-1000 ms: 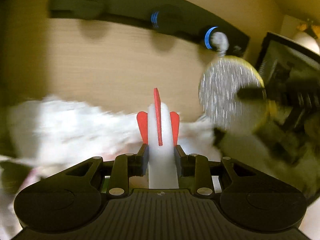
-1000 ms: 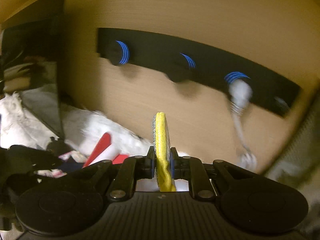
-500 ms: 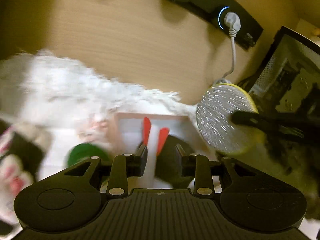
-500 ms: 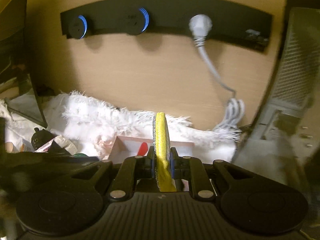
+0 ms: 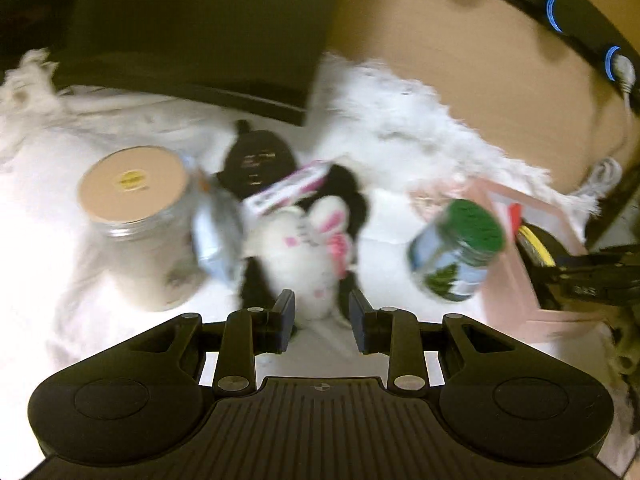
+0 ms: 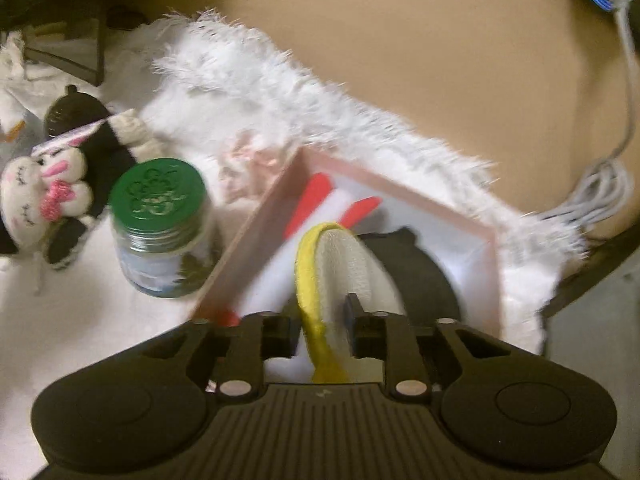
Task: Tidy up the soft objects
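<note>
My left tongs (image 5: 322, 314) are spread, with the white plush rabbit (image 5: 308, 248) lying between their tips on the white surface (image 5: 60, 200). My right tongs (image 6: 320, 314) look parted around the yellow sponge (image 6: 320, 280), above the pink box (image 6: 256, 232).

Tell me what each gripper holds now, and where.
Left gripper: open, nothing held. Right gripper: the round yellow-and-white sponge pad sits between its fingers by the lower edge; clamping unclear.
</note>
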